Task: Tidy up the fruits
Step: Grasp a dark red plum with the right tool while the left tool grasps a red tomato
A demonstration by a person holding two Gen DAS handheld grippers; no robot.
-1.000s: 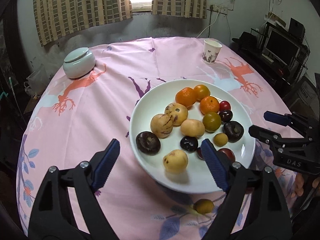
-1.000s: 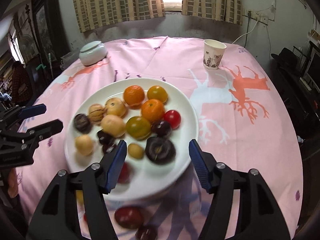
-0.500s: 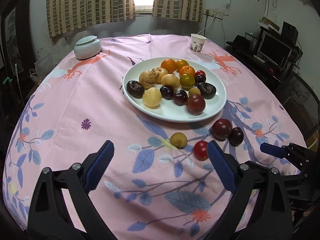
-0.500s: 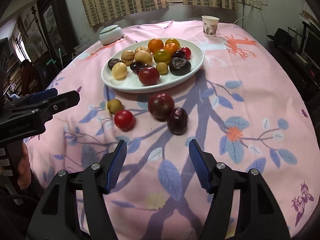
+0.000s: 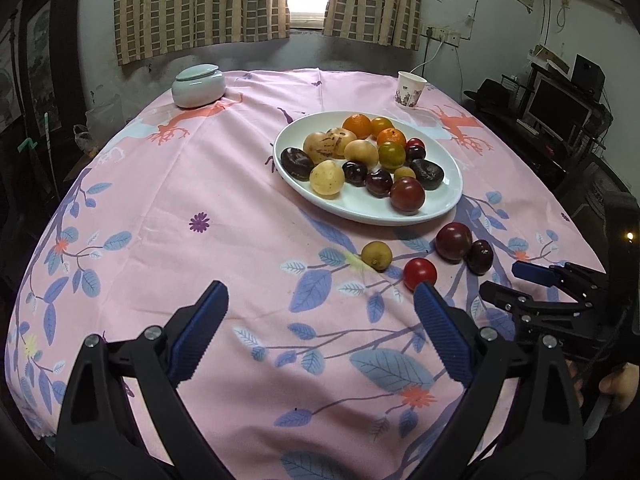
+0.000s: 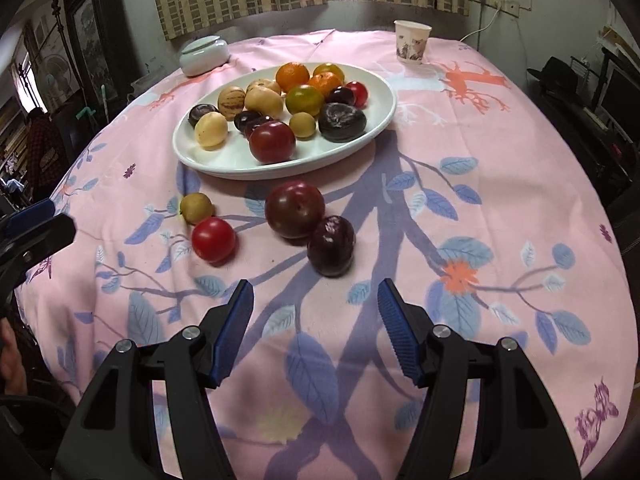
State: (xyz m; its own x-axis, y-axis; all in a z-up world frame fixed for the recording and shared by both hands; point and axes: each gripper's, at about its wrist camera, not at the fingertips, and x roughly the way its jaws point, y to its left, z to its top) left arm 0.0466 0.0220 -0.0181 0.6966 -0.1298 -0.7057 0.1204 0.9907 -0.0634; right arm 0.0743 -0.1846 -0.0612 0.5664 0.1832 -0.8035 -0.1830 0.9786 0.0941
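A white plate [image 5: 444,204] [image 6: 224,162] holds several fruits: oranges, yellow melons, dark plums. On the cloth in front of it lie a red tomato [image 6: 213,239] [image 5: 419,273], a small yellow-green fruit [image 6: 196,208] [image 5: 376,255], a large dark red plum [image 6: 295,209] [image 5: 453,241] and a darker plum [image 6: 331,245] [image 5: 480,256]. My left gripper [image 5: 320,328] is open and empty over the near cloth. My right gripper [image 6: 314,328] is open and empty, just short of the darker plum; it also shows in the left wrist view [image 5: 516,282].
A pale lidded jar [image 5: 198,86] [image 6: 203,56] sits at the far left of the round pink-clothed table [image 5: 200,184]. A paper cup [image 5: 411,90] [image 6: 412,41] stands at the far right. Shelves and a monitor [image 5: 558,114] stand beyond the table's right edge.
Both grippers have drawn back from above the plate towards the table's near edge. The loose fruits in front of the plate have come into view. Both stay open.
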